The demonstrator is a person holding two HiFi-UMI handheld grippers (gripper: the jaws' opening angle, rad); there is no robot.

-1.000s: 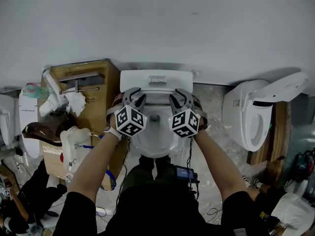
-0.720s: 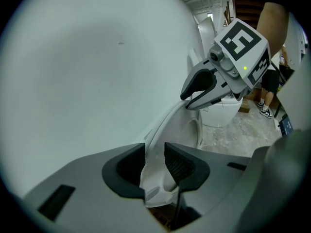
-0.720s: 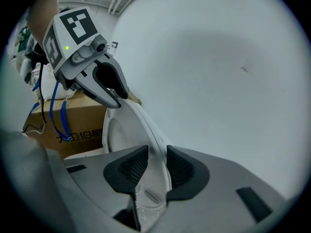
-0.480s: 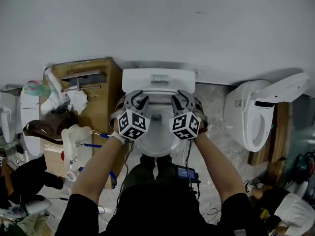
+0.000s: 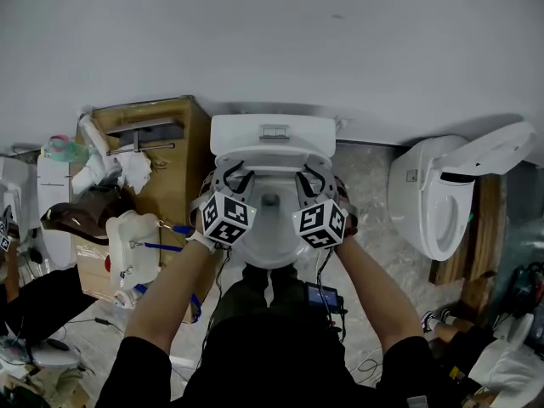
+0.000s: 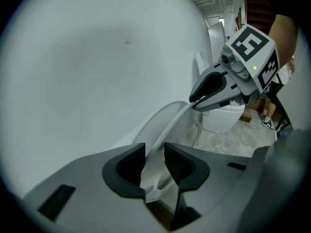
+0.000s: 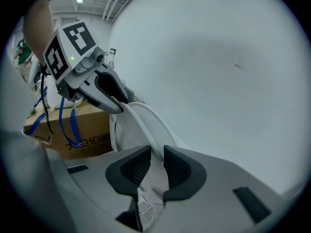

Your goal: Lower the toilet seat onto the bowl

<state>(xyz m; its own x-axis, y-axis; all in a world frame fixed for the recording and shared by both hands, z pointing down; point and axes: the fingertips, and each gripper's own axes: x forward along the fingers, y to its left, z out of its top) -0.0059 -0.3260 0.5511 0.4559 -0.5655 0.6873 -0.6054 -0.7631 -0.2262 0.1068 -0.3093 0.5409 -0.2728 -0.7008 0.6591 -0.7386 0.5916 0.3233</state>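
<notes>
A white toilet stands against the wall, with its tank [image 5: 272,134] at the back and its bowl [image 5: 270,232] below me. The toilet seat [image 5: 271,167] is raised, tipped between the two grippers. My left gripper [image 5: 231,177] is shut on the seat's left rim, and my right gripper [image 5: 313,177] is shut on its right rim. In the left gripper view the seat's thin edge [image 6: 167,125] runs between the pads of the left gripper [image 6: 154,161] up to the right gripper [image 6: 197,101]. The right gripper view mirrors this: the seat [image 7: 146,120] sits in the right gripper [image 7: 154,165], with the left gripper [image 7: 119,106] beyond.
A cardboard box [image 5: 174,160] with rags and fittings stands close on the toilet's left. A second toilet [image 5: 429,198] with its lid up stands at the right. The white wall [image 5: 272,41] is right behind the tank. Cables and a person's dark clothing lie at the lower left.
Both grippers have come slightly down and toward me, still gripping the seat's rims. The seat has tipped a little forward from the tank.
</notes>
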